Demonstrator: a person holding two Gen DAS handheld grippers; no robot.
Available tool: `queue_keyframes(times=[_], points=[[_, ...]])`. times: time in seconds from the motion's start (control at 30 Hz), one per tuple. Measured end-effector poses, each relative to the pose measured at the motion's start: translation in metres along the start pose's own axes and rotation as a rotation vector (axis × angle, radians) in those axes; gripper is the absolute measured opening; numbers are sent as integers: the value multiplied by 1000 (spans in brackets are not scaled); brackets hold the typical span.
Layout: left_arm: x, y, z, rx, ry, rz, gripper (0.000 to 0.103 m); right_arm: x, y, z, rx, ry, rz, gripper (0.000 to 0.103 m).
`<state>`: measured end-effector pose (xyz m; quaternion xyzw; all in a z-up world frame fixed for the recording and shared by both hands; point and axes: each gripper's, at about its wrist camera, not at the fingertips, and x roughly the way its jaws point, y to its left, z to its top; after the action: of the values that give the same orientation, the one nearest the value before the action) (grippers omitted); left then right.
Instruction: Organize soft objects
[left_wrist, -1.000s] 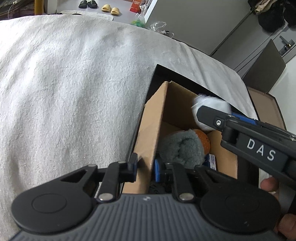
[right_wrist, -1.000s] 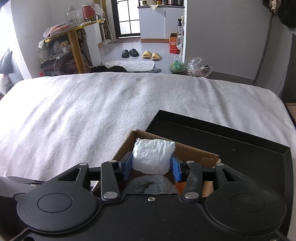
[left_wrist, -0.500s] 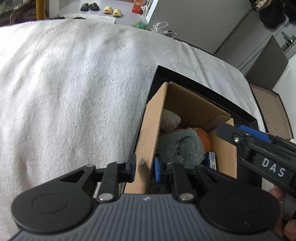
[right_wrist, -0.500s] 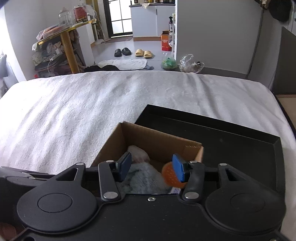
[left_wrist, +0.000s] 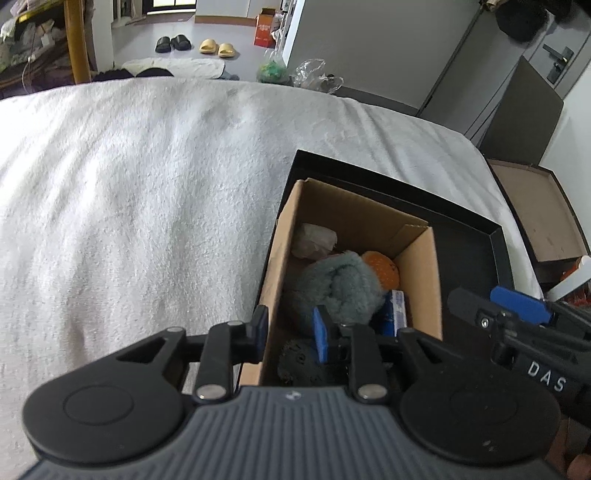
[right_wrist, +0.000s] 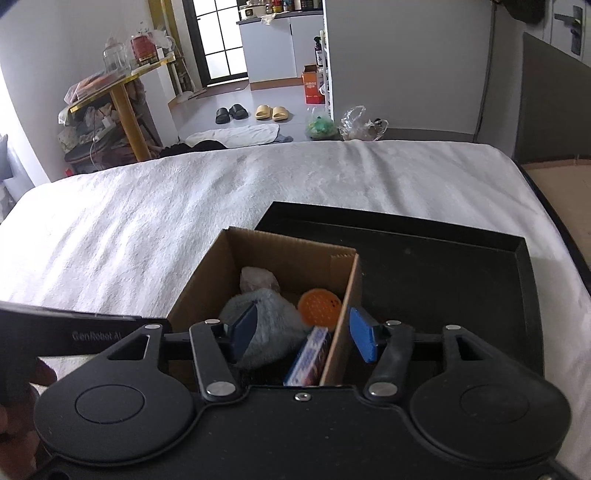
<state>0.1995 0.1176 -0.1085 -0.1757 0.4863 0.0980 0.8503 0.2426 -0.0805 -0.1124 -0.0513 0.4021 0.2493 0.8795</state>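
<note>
White towelling bed cover (left_wrist: 147, 206): bare across the whole left and far side in both views; no loose soft item shows on it.

Left tongs (left_wrist: 290, 332): straddling the near-left wall of the cardboard box (left_wrist: 284, 258), one pad outside, one inside; whether they pinch the wall or merely stand around it cannot be told from this angle.

Cardboard box, contents, left to right:
- pale crumpled bundle (left_wrist: 314, 242), at the far left corner;
- grey fluffy roll (left_wrist: 340, 286), centre, topmost;
- dark knobbly item (left_wrist: 299, 363), near corner, mostly hidden;
- orange dimpled ball (left_wrist: 382, 269), against the right wall;
- blue-and-white packet (right_wrist: 310, 354), standing on edge beside that wall.

Black tray (right_wrist: 443, 266): the box sits in its left part; the remainder holds nothing visible.

Right tongs (right_wrist: 301, 332): spread wide and holding nothing, one pad over the grey roll, the other outside the box's right wall.

Progress, judged: gathering looks essentially complete, every visible soft item being boxed. Remaining, at most: settling the contents or withdrawing both tools.
</note>
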Motion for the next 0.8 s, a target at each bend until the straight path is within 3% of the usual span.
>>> queue_keyframes(times=[0.17, 0.37, 0.53, 0.8], points=[[-18, -12, -4, 32, -15, 19, 33, -20, -13, -7, 44, -11, 10, 59], [-43, -27, -10, 59, -36, 16, 53, -45, -26, -18, 94, -31, 9, 67], [-64, -40, -18, 88, -61, 32, 66, -68, -39, -25, 157, -73, 13, 83], [-93, -54, -35, 121, -87, 43, 75, -99, -55, -45, 222, -112, 17, 93]])
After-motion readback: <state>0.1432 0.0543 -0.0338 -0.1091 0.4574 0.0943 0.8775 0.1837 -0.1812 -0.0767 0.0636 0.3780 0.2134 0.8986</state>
